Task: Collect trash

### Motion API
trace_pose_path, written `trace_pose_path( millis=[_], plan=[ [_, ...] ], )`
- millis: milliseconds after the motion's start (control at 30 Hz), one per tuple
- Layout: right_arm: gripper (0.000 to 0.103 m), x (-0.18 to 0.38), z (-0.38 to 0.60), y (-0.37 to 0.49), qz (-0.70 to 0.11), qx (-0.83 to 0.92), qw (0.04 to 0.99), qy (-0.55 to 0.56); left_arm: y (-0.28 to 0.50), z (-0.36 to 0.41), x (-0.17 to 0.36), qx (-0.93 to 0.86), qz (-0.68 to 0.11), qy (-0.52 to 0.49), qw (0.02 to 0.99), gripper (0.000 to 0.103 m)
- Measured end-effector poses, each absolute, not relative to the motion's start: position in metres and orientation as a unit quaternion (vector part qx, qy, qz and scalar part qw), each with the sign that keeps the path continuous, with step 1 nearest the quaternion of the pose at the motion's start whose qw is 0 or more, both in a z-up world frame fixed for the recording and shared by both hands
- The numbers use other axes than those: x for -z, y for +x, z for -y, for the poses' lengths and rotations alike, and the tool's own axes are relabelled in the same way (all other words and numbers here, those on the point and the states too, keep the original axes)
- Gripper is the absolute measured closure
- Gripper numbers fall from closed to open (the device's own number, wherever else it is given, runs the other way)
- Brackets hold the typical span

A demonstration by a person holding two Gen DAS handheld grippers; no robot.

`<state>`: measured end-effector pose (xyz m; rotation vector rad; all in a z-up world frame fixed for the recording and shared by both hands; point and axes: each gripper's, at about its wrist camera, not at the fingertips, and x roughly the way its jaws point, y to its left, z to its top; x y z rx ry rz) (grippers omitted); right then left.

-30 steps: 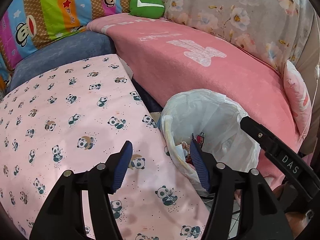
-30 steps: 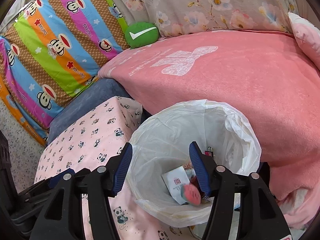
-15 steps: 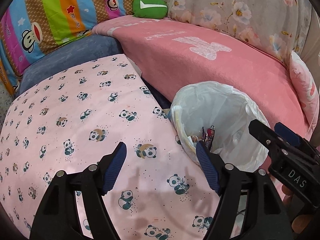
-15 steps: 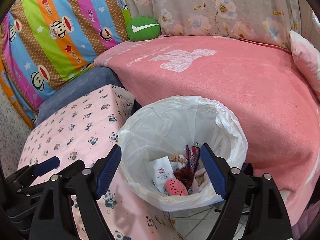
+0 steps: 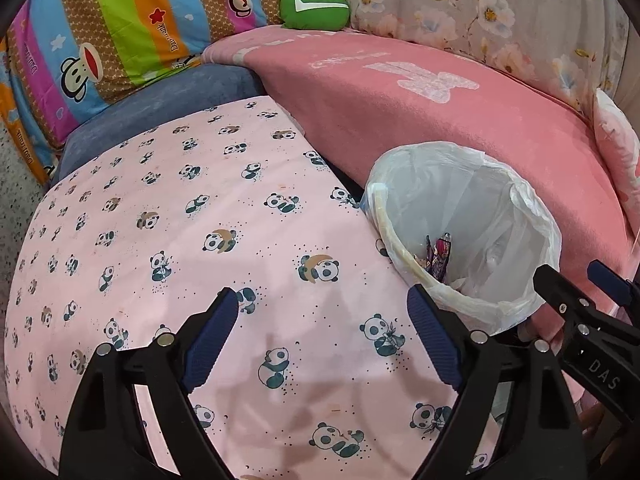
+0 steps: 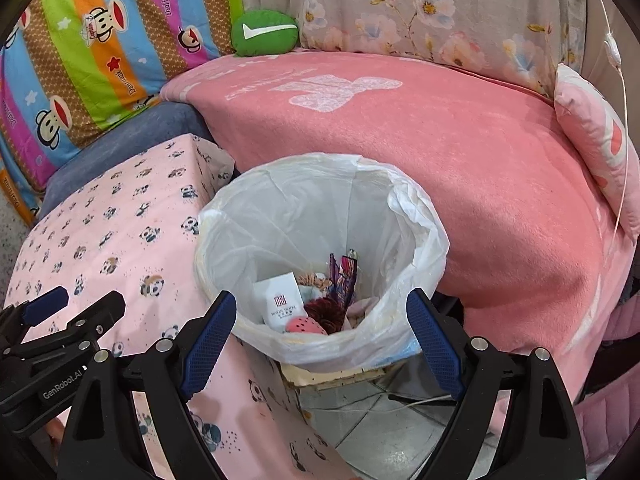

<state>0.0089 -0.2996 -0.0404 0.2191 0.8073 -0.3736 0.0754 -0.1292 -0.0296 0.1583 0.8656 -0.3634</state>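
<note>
Bin (image 6: 320, 256) with white liner (image 6: 416, 216) sits between the panda-cloth desk (image 5: 192, 240) and the pink sofa (image 6: 460, 152), touching the desk edge.

Trash lies at the bottom of the bin:
- white hotel sachet (image 6: 282, 306)
- pink speckled piece (image 6: 306, 325)
- dark red fuzzy clump (image 6: 326, 312)
- purple wrapper (image 6: 342, 276), standing up against the liner wall

Handling, as a judgement:
- All pieces look light and soft, nothing fragile.
- The sachet is flat and probably slick; pinch it by an edge.
- The wrapper is crinkly and floppy; take it by the upright end.
- The liner is thin film and tears or slips easily. If the bag has to be lifted, gather it at the folded rim, not mid-wall.

Left tool (image 5: 324, 344) is spread wide with nothing between its fingers. It hovers over the desk, near the bin's rim and touching nothing.

Right tool (image 6: 322, 344) is equally wide and empty. It hangs above the near rim of the bin; its right finger looks close to the liner, but contact is hard to call through the fisheye.

No loose trash shows on the visible part of the desk, so collection looks about finished. The desk part under the tools is hidden.

Green cushion (image 6: 265, 33) and striped monkey blanket (image 5: 120, 28) sit at the back, well apart from the bin.
</note>
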Motion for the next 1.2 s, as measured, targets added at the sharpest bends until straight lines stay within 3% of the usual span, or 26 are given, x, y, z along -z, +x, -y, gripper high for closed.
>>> trace_pose_path(
  millis=[200, 267, 1200],
  plan=[
    [0.017, 0.048, 0.299, 0.003, -0.400, 0.184, 0.892, 0.104, 0.073, 0.127, 0.035, 0.168, -0.426, 0.077, 0.886, 0.019],
    [0.006, 0.050, 0.298, 0.003, -0.405, 0.185, 0.890, 0.097, 0.072, 0.127, 0.036, 0.164, -0.425, 0.080, 0.887, 0.014],
    [0.007, 0.044, 0.295, -0.009, -0.403, 0.201, 0.890, 0.066, 0.065, 0.133, 0.033, 0.147, -0.414, 0.099, 0.893, 0.011]
  ],
)
